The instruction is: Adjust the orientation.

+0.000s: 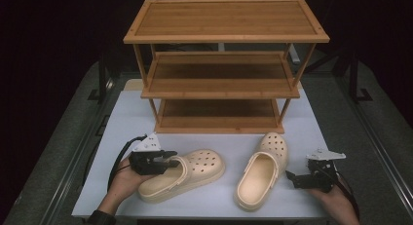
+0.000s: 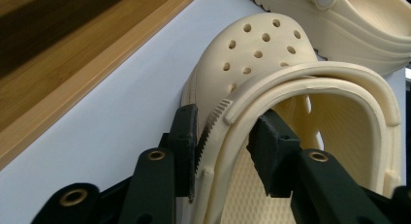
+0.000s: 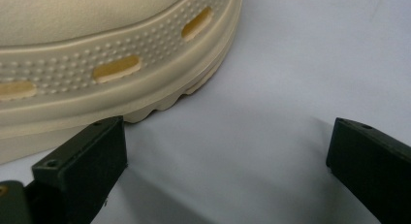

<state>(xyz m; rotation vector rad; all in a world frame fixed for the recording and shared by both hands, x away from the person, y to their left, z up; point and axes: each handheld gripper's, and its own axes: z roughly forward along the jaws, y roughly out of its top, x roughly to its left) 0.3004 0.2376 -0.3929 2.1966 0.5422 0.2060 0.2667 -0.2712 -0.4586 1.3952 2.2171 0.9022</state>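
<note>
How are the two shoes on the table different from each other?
The left clog lies slantwise, toe toward the right clog, which points its toe at the wooden rack. The left clog has the left claw straddling its side wall, one jaw inside and one outside; the right clog is free, with the right claw open beside it. Both are cream, with holes on top, resting on the white table.

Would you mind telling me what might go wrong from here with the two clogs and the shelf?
1. The left hand-held gripper straddles only the side wall and folded strap of the left clog. That soft rim may flex, so the clog could tilt or slip when lifted.
2. The right clog lies close beside it and might get knocked.
3. The right hand-held gripper stands open beside the right clog's sole, holding nothing.
4. The shelf tiers look low, so the clog might catch an edge.
</note>
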